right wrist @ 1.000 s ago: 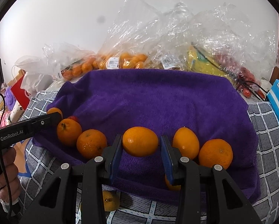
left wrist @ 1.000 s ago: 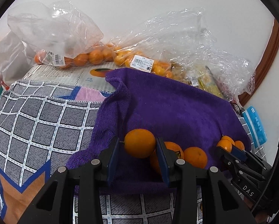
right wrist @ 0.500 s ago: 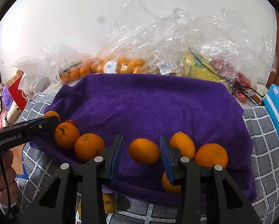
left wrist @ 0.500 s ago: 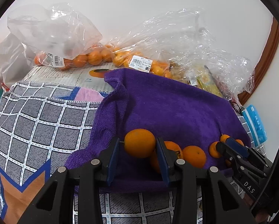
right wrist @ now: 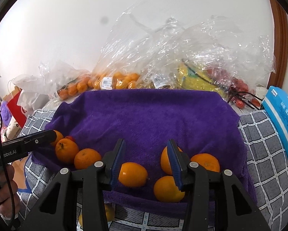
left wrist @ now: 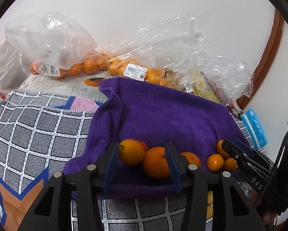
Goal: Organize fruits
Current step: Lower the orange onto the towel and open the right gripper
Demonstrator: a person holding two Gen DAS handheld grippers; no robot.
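Note:
A purple towel [left wrist: 163, 115] [right wrist: 144, 115] carries a row of oranges along its front edge. My left gripper [left wrist: 142, 163] hovers over the row's left end with its jaws opening. A blurred orange [left wrist: 131, 152] sits between them by the left pad, free of the right pad, against a second orange [left wrist: 155, 162]. My right gripper [right wrist: 146, 163] is opening too. One orange [right wrist: 132, 174] lies on the towel between its pads, unpinched. The right gripper's tip [left wrist: 240, 154] shows at the row's right end, the left gripper's tip [right wrist: 28, 142] at its left end.
Clear plastic bags of oranges [left wrist: 90, 65] [right wrist: 117, 80], a yellow pack [right wrist: 194, 77] and red fruit [right wrist: 238, 88] line the wall behind. A blue packet [right wrist: 282, 115] lies right. A grey checked cloth [left wrist: 38, 125] covers the surface. A loose orange [right wrist: 107, 213] lies below the towel's front edge.
Both pairs of jaws have widened. The orange each one held has come free and dropped onto the towel's front row. Neither hand has shifted much.

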